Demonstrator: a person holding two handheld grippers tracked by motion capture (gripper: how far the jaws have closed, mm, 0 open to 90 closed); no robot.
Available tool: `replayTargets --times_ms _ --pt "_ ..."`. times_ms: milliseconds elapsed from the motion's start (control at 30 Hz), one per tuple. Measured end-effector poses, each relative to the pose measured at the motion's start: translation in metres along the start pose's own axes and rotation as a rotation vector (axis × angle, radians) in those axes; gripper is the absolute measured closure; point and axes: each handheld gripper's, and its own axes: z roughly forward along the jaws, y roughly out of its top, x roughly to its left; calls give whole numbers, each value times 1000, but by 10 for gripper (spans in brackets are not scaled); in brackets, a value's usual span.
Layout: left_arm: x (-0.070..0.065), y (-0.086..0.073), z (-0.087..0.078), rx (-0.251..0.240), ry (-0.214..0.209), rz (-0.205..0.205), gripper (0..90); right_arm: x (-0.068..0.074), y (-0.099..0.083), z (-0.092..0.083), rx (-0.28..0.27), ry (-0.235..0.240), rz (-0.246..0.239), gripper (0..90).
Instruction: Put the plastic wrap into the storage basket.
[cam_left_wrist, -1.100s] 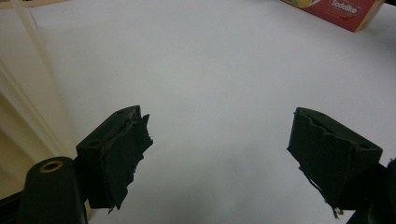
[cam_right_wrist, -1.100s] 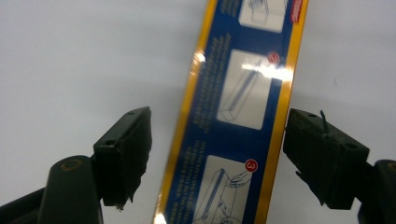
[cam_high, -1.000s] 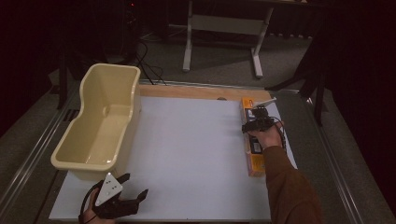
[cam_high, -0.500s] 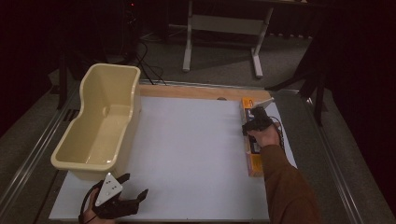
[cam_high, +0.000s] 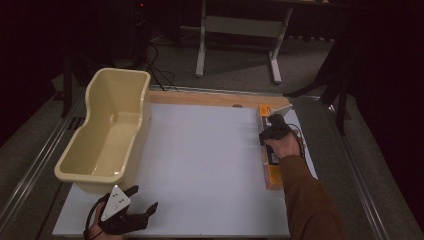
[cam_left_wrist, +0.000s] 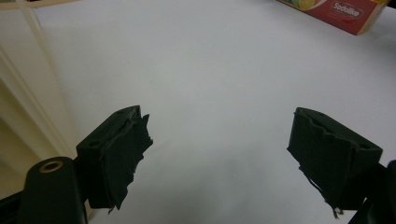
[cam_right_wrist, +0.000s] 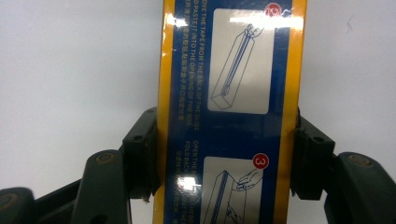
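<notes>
A long yellow-and-blue box (cam_high: 270, 176) lies along the right edge of the white board (cam_high: 200, 160). My right gripper (cam_high: 269, 134) points down on its middle. In the right gripper view the box (cam_right_wrist: 229, 70), printed with instruction drawings, runs between the jaws. My right gripper (cam_right_wrist: 226, 154) has just been closing, and both pads touch the box's long sides. My left gripper (cam_high: 144, 199) rests at the board's near left corner. Its jaws (cam_left_wrist: 219, 140) stand wide apart over bare board with nothing between them.
A cream plastic tub (cam_high: 90, 175) stands along the board's left side, and its wall (cam_left_wrist: 18, 93) shows beside my left gripper. A wooden strip (cam_high: 200, 98) borders the board's far edge. A metal stand (cam_high: 240, 30) is on the floor beyond the table.
The right gripper's jaws have drawn in around the box. Both hands have stayed where they were.
</notes>
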Motion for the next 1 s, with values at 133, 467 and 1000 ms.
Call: replayTargets --times_ms 133,467,1000 --pt "0 0 0 0 1 0 184 -1 -2 -1 -1 26 16 390" --pt "-1 1 -1 -2 3 3 184 7 -8 -10 -12 102 13 391" --pt "-2 1 0 -3 6 9 184 22 -14 -25 -46 395 67 392"
